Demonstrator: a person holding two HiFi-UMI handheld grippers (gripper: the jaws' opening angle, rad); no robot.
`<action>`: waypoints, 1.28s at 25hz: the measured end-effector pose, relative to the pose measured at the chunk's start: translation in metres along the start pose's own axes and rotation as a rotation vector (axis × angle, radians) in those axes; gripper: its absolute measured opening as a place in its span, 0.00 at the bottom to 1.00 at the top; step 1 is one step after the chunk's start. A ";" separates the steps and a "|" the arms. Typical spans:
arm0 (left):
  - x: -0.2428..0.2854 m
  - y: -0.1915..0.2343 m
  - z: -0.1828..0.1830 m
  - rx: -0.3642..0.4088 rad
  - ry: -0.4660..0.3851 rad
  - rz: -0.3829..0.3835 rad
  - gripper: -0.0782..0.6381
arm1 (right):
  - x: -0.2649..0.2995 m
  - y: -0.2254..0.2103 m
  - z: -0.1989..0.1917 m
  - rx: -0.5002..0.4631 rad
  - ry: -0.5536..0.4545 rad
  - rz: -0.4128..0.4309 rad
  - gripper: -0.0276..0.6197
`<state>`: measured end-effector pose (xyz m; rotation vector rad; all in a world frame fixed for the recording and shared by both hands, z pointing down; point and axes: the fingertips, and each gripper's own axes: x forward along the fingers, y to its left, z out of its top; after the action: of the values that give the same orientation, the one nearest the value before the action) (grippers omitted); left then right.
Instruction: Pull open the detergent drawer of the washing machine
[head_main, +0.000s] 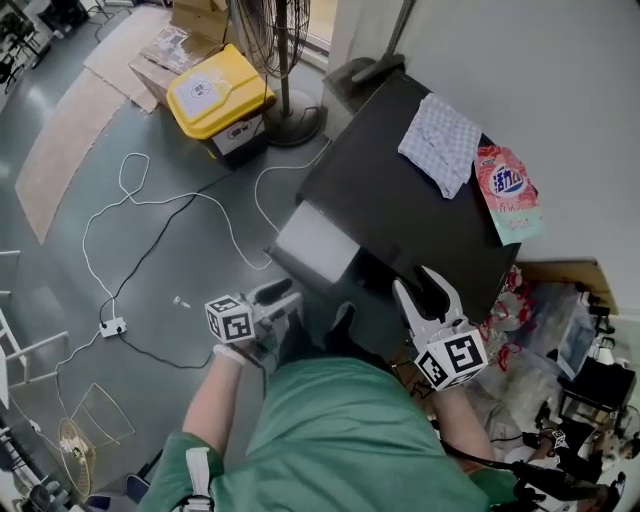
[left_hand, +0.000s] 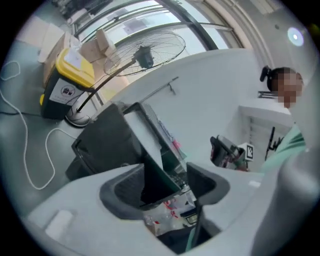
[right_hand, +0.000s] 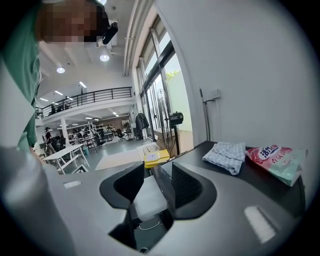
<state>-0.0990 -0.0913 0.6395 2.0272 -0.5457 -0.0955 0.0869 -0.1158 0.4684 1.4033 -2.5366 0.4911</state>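
Observation:
The black washing machine (head_main: 400, 210) stands against the white wall. Its grey-white detergent drawer (head_main: 312, 243) sticks out from the front left corner, toward me. My left gripper (head_main: 280, 296) hangs just before the drawer's near end, marker cube to its left. In the left gripper view its jaws (left_hand: 162, 187) stand apart, and the drawer's pale panel (left_hand: 147, 137) and dark side lie beyond them with no pad pressing. My right gripper (head_main: 425, 285) hovers at the machine's front edge. Its jaws (right_hand: 150, 187) are open and empty, the drawer (right_hand: 149, 200) showing between them.
A checked cloth (head_main: 440, 140) and a pink detergent pouch (head_main: 507, 190) lie on the machine's top. A yellow-lidded bin (head_main: 220, 95) and a fan stand (head_main: 285, 110) are behind left. White cable and a power strip (head_main: 112, 326) trail over the floor. Clutter (head_main: 560, 330) fills the right.

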 end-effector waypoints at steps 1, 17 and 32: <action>-0.001 -0.005 0.009 0.028 -0.007 0.028 0.48 | 0.000 -0.003 0.003 -0.005 -0.010 -0.009 0.31; 0.029 -0.129 0.135 0.782 -0.067 0.456 0.40 | -0.008 -0.036 0.061 -0.038 -0.146 -0.071 0.31; 0.038 -0.230 0.206 1.102 -0.301 0.553 0.32 | -0.035 -0.039 0.133 -0.349 -0.326 -0.191 0.19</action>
<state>-0.0465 -0.1818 0.3461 2.8156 -1.5856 0.3093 0.1367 -0.1583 0.3407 1.6680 -2.5177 -0.2226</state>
